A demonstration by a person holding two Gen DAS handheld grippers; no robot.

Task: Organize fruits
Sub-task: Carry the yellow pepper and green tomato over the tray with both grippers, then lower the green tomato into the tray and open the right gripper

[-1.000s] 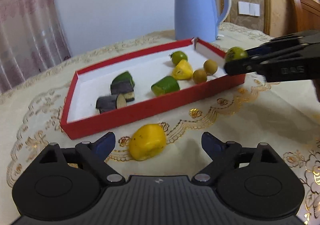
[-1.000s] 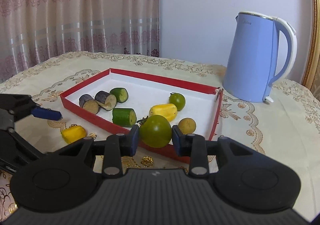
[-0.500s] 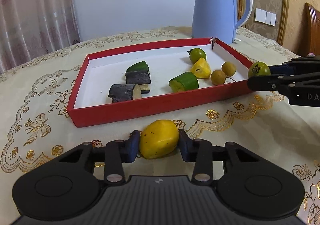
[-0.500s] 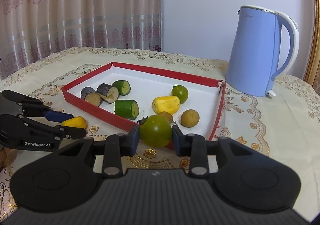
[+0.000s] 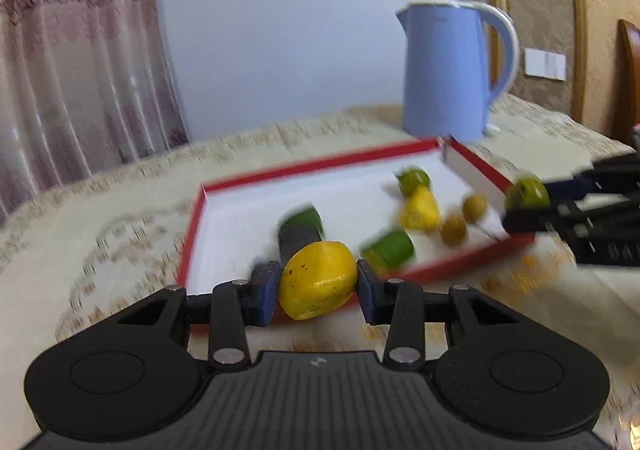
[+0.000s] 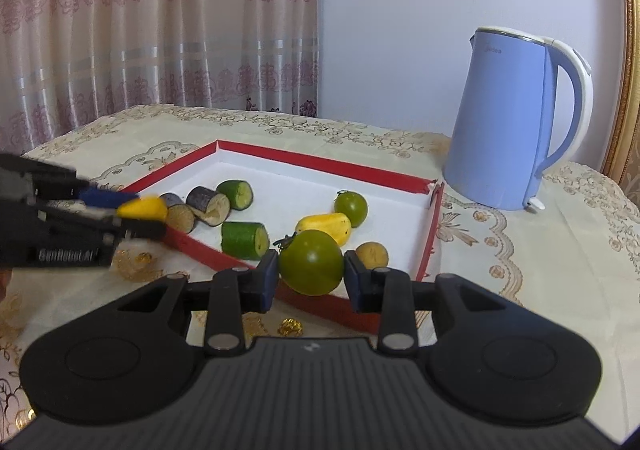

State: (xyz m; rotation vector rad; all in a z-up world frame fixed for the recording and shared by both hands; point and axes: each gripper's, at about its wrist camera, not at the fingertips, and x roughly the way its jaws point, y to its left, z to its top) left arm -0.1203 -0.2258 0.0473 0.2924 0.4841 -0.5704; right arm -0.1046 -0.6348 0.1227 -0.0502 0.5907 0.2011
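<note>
While both grippers hold fruit, each needs a low, gentle release into the tray (image 6: 328, 166).
Left gripper (image 5: 318, 286) clamps the yellow fruit (image 5: 318, 280) at the near rim; right gripper (image 6: 311, 274) pinches the green fruit (image 6: 311, 262) above its corner, so clear the wall first.
</note>
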